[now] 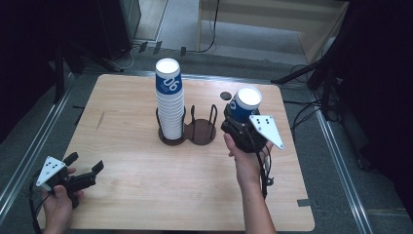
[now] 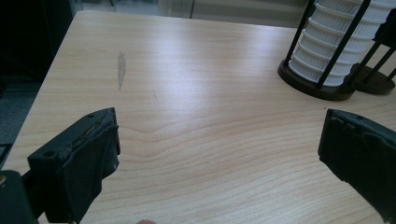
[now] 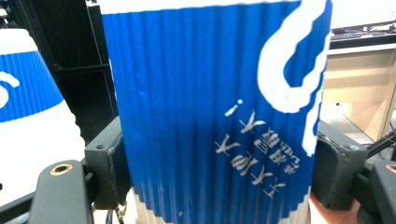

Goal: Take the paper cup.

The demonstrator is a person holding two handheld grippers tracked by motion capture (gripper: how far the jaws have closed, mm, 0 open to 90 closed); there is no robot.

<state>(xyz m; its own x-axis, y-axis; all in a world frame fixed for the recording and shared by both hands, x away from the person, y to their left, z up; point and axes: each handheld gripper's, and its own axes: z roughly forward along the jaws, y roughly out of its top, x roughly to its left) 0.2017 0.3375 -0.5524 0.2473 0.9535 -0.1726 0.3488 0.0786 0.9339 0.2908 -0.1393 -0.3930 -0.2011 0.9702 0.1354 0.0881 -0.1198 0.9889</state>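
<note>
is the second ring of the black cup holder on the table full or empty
Empty. In the high view the stack of cups fills the left ring of the black cup holder; the right ring shows only its bare base.

The paper cup (image 3: 210, 107) is ribbed blue with white swirls and lettering; the stack of cups (image 1: 170, 105) is white, blue-topped; the table (image 1: 126, 146) is pale woodgrain; the cup rack (image 1: 200, 129) is dark brown.

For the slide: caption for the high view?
Right gripper holds an upturned blue cup beside the cup stack; left gripper waits open.
</note>
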